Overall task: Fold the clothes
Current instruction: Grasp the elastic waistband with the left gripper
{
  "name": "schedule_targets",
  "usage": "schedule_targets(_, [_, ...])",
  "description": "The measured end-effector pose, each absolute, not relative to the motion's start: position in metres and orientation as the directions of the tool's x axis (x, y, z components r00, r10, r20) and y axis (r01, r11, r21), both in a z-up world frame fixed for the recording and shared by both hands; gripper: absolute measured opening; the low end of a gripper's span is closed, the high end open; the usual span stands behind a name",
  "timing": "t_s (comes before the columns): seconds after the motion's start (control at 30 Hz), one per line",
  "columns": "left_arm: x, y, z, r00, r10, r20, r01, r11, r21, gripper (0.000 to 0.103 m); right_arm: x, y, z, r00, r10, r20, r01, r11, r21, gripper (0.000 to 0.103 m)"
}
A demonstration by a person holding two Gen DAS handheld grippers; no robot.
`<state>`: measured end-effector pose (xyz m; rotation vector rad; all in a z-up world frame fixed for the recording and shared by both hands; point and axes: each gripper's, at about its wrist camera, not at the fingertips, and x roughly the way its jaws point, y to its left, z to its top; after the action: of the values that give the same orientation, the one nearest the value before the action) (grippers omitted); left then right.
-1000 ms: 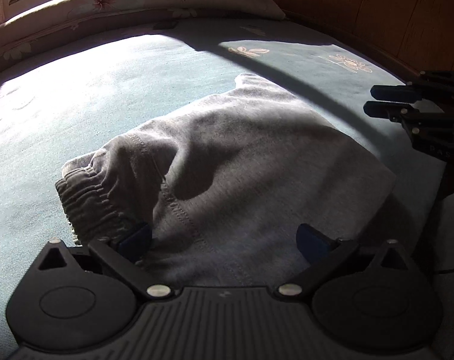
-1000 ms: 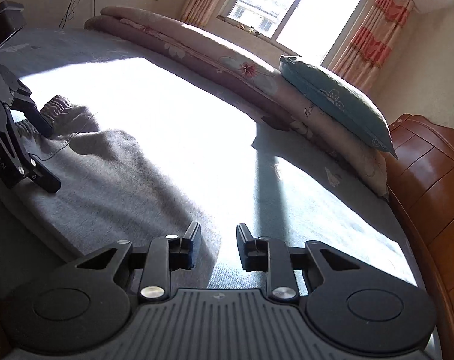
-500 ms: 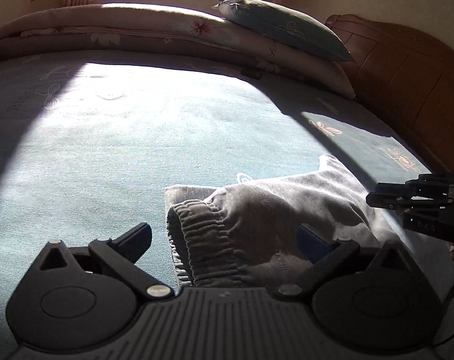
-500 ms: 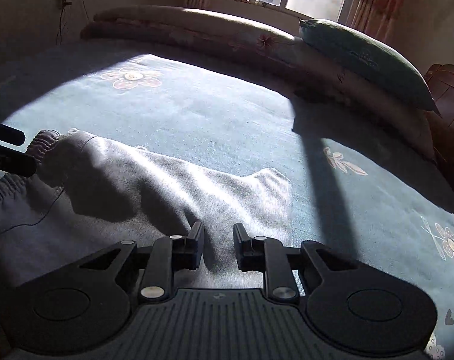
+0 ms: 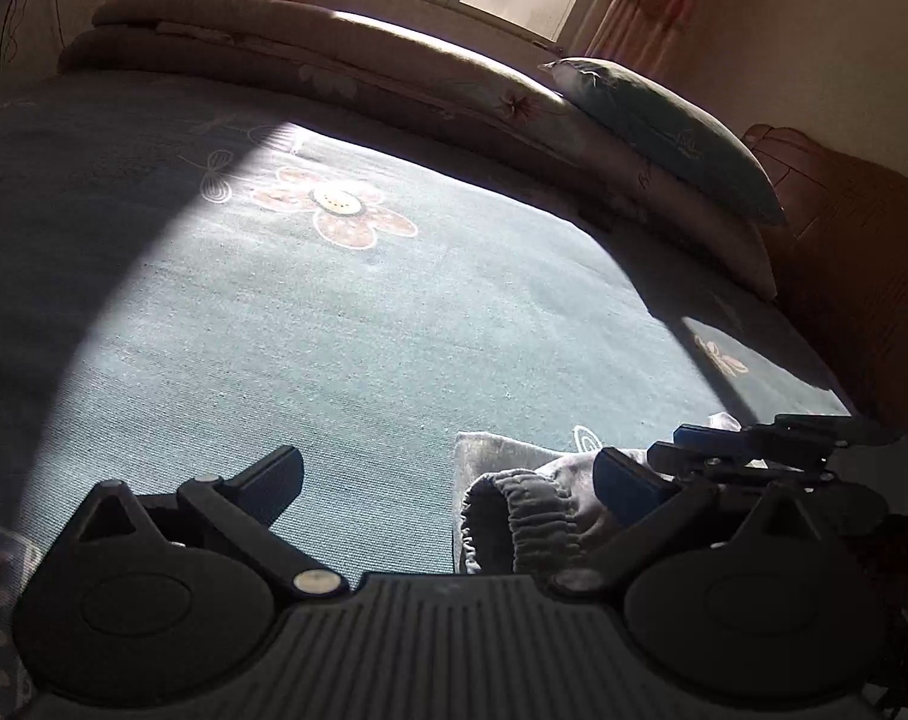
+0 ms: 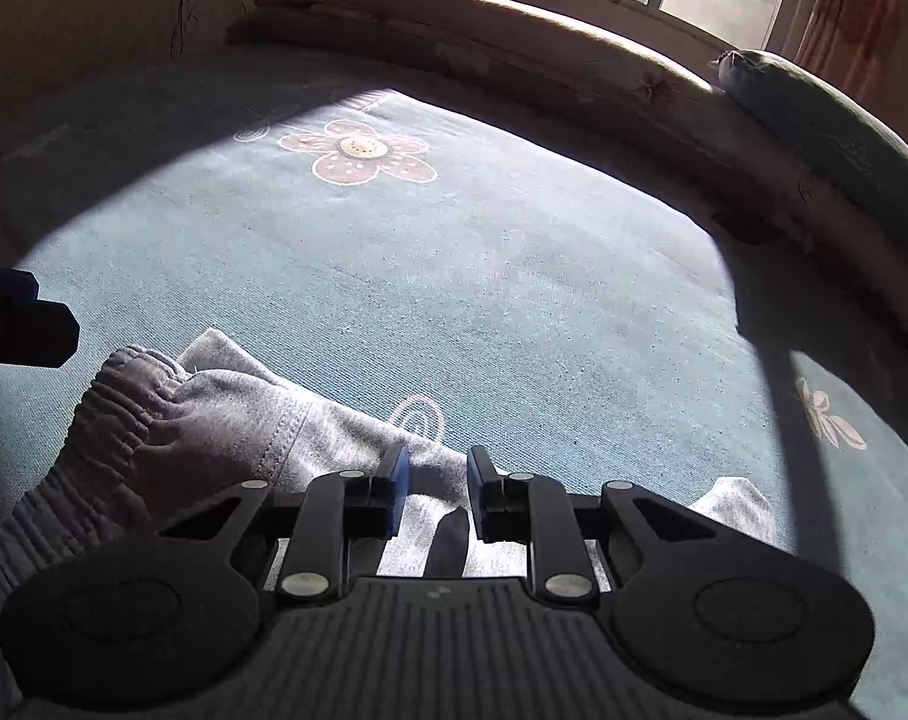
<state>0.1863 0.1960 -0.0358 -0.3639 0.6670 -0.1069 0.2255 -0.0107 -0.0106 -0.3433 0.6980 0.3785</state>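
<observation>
Lying on one teal bedspread (image 6: pixel 514 276): one grey garment (image 6: pixel 225 420); two claws, left claw (image 5: pixel 447 474) spread, right claw (image 6: pixel 435 480) narrowly parted, pinching nothing.

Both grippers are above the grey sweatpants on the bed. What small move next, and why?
Probably lower the right gripper and pinch the sweatpants edge below it. Its jaws stand slightly apart with no cloth between them, over the garment's far edge. The left gripper is wide open, the elastic waistband just inside its right finger, so it could then close there.
</observation>
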Motion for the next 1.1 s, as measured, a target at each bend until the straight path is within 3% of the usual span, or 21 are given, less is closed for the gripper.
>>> schedule_targets(0.17, [0.191, 0.213, -0.041, 0.772, -0.178, -0.610, -0.090, 0.920, -0.382, 0.102, 0.208, 0.009, 0.000, 0.634, 0.359, -0.685, -0.564, 0.821, -0.092, 0.026])
schedule_targets(0.4, [0.192, 0.220, -0.045, 0.771, -0.154, -0.618, -0.127, 0.914, -0.386, 0.102, 0.223, 0.021, -0.012, 0.597, 0.356, -0.718, -0.536, 0.844, -0.027, 0.029])
schedule_targets(0.5, [0.193, 0.223, -0.044, 0.773, -0.160, -0.614, -0.130, 0.908, -0.399, 0.102, 0.213, 0.014, 0.002, 0.605, 0.370, -0.705, -0.545, 0.838, -0.027, 0.041])
schedule_targets(0.6, [0.196, 0.228, -0.049, 0.750, -0.239, -0.617, -0.103, 0.879, -0.466, 0.102, 0.203, 0.010, 0.015, 0.601, 0.397, -0.694, -0.561, 0.828, -0.011, 0.043])
schedule_targets(0.7, [0.201, 0.232, -0.058, 0.723, -0.402, -0.562, -0.034, 0.792, -0.610, 0.102, 0.195, 0.007, 0.022, 0.605, 0.404, -0.687, -0.553, 0.833, 0.003, 0.045])
schedule_targets(0.93, [0.228, 0.216, -0.086, 0.617, -0.540, -0.573, -0.025, 0.714, -0.700, 0.102, 0.169, -0.018, 0.016, 0.605, 0.426, -0.673, -0.521, 0.851, 0.070, 0.046])
schedule_targets(1.1, [0.231, 0.213, -0.098, 0.543, -0.686, -0.485, 0.003, 0.579, -0.815, 0.102, 0.165, -0.040, 0.014, 0.615, 0.427, -0.663, -0.474, 0.872, 0.122, 0.048])
